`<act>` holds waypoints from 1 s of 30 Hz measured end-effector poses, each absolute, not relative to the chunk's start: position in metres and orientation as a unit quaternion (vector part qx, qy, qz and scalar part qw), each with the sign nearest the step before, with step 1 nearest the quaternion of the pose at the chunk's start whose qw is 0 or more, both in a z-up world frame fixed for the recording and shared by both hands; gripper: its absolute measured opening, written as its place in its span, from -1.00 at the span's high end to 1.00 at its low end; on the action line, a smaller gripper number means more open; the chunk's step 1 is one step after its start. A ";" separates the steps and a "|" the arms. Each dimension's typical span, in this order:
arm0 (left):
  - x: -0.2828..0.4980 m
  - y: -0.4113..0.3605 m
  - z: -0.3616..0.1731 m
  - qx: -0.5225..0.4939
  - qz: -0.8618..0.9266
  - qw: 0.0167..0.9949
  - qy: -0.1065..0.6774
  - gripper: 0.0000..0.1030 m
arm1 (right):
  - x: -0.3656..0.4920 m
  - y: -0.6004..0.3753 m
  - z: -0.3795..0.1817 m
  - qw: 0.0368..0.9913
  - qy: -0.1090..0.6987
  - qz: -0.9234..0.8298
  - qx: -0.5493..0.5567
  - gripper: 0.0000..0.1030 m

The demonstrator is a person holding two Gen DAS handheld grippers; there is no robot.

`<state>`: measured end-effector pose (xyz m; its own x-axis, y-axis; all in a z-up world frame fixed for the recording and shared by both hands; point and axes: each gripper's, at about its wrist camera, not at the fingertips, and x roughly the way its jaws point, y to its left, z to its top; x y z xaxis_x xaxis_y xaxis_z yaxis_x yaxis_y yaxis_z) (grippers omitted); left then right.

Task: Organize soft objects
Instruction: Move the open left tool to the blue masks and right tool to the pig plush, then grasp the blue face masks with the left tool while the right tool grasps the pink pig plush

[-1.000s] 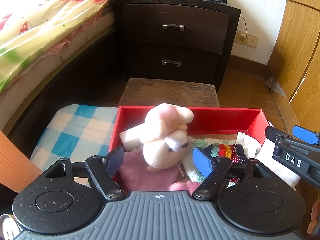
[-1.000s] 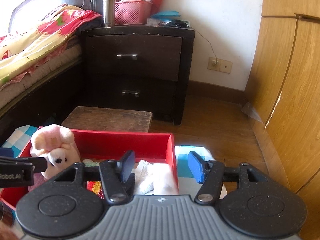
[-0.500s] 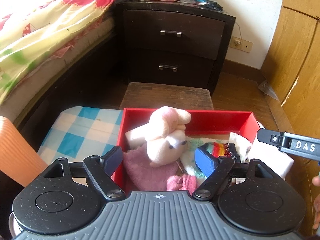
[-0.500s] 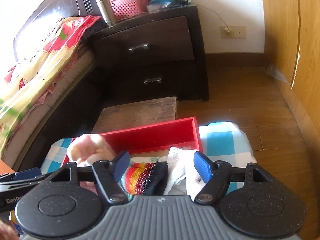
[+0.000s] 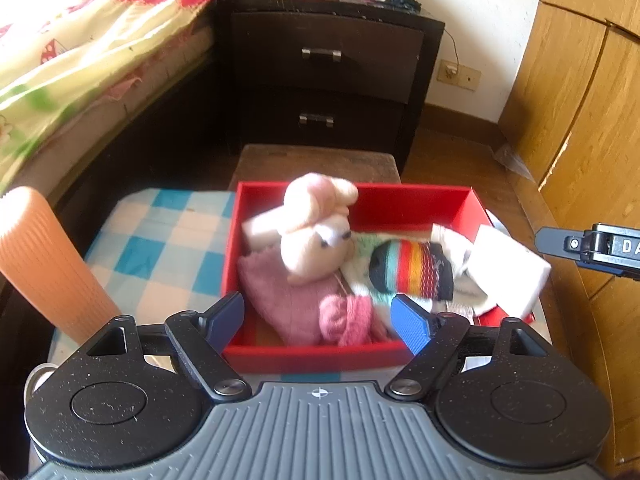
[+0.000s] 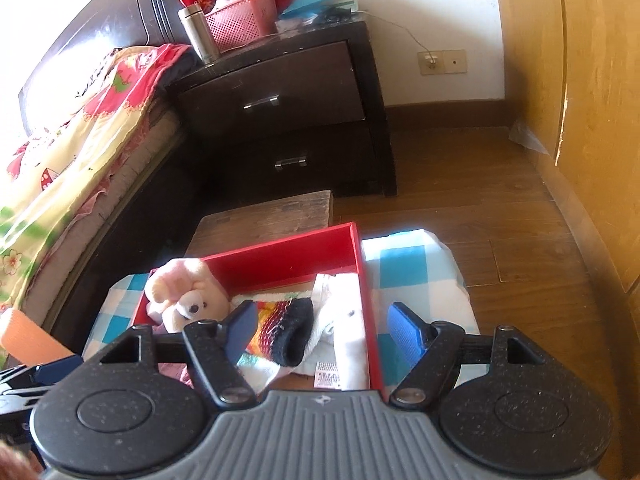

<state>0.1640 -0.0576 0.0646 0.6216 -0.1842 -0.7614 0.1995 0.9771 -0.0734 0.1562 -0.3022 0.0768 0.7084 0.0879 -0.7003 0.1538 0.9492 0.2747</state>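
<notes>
Nearest the left gripper (image 5: 318,322), an orange ribbed cylinder (image 5: 52,264) stands at the left on the blue-and-white checked cloth (image 5: 160,248), just beside the red box (image 5: 316,354); nothing lies between the grippers and the box's open top. The left gripper's jaws stand wide apart and hold nothing, poised above the near wall of the box, one finger outside its left corner. The right gripper (image 6: 322,330) is likewise spread wide and empty, its left finger over the box and its right finger over the cloth outside the right wall.

Inside the box, a pink knitted piece (image 5: 296,308) lies just beyond the left gripper, with the pink plush toy (image 5: 316,236) resting on it toward the back left. The rainbow-striped sock (image 5: 412,268) lies to the right on white cloths (image 6: 340,320), directly ahead of the right gripper's left finger. Beyond the box sit a worn wooden stool (image 6: 268,220), then the dark nightstand (image 6: 288,104), with the bed (image 5: 80,48) along the left.
</notes>
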 end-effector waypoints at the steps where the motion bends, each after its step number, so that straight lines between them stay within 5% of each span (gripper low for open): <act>1: 0.162 -0.057 0.062 0.009 -0.108 0.898 0.425 -0.54 | 0.154 -0.300 0.077 0.911 0.382 -0.017 0.154 0.03; 14: 0.128 -0.063 0.029 0.021 -0.145 0.862 0.485 -0.53 | 0.104 -0.285 0.062 0.899 0.420 0.002 0.125 0.03; 30: 0.113 -0.030 0.032 -0.007 -0.125 0.862 0.491 -0.54 | 0.058 -0.207 0.005 0.835 0.526 0.163 -0.016 -0.27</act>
